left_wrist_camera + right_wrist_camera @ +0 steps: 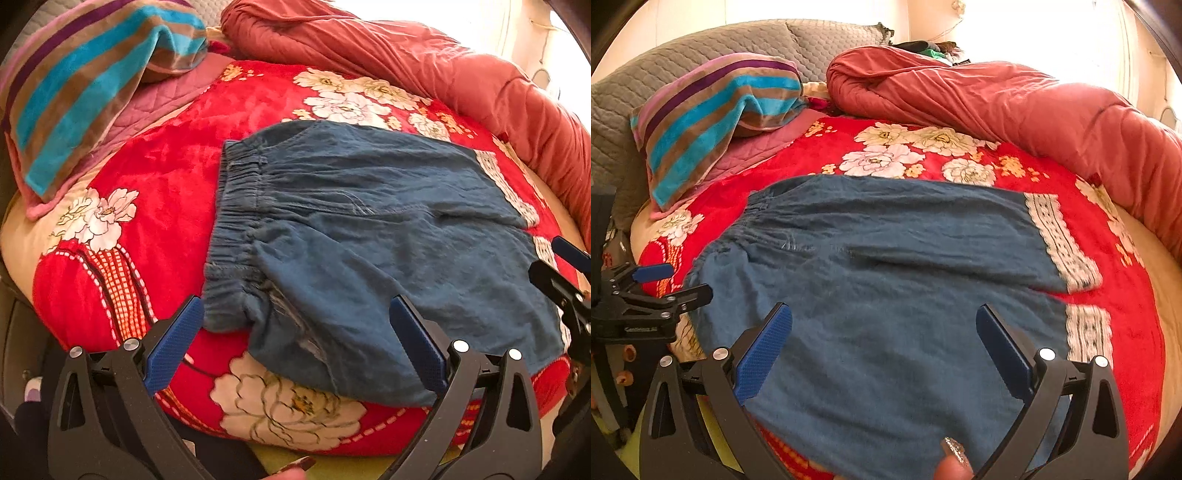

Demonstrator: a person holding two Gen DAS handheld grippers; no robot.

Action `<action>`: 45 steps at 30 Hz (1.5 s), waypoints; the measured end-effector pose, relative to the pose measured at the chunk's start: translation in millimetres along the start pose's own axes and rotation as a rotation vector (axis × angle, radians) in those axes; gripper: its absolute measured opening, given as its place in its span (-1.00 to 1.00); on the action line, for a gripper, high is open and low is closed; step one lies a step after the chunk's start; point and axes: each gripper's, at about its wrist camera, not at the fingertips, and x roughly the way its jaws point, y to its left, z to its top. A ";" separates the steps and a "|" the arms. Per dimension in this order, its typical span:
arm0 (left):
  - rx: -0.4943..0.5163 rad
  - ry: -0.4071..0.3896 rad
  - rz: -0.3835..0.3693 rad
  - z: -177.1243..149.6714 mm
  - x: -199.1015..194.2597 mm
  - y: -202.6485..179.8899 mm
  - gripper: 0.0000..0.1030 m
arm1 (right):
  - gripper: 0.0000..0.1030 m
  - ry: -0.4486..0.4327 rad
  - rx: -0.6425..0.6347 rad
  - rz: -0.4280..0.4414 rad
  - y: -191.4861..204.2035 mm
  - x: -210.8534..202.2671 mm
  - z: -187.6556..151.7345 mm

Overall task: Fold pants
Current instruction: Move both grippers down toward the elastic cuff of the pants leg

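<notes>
Blue denim pants point(886, 266) are spread flat on my bed's red flowered blanket point(166, 184), waistband point(236, 206) toward the striped towel point(85, 92), lace-trimmed cuffs point(1067, 243) toward the rumpled red quilt point(1015, 107). My left gripper point(295, 325) hovers over the near edge by the waistband with its jaws wide apart, nothing between them; one blue pad point(173, 343) is over the blanket and the other over the denim. My right gripper point(884, 332) sits above the near leg, jaws spread wide too and holding nothing. From the right camera I can see the left gripper off at the left edge, just beside the waistband end. Grey quilted pillows point(701, 51) sit behind the towel.
</notes>
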 end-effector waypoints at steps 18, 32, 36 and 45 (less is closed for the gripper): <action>-0.085 0.034 0.023 72.9 51.4 61.2 0.83 | 0.92 0.023 -0.131 0.060 16.5 89.1 82.5; -0.060 0.090 0.062 128.7 111.5 88.5 0.83 | 0.92 0.142 -0.189 0.092 7.4 188.4 145.5; -0.025 0.121 0.030 136.7 132.0 84.3 0.83 | 0.92 0.172 -0.239 0.098 9.9 207.9 153.7; 0.056 0.098 -0.010 147.6 148.3 70.0 0.33 | 0.92 0.200 -0.322 0.135 14.1 236.2 163.8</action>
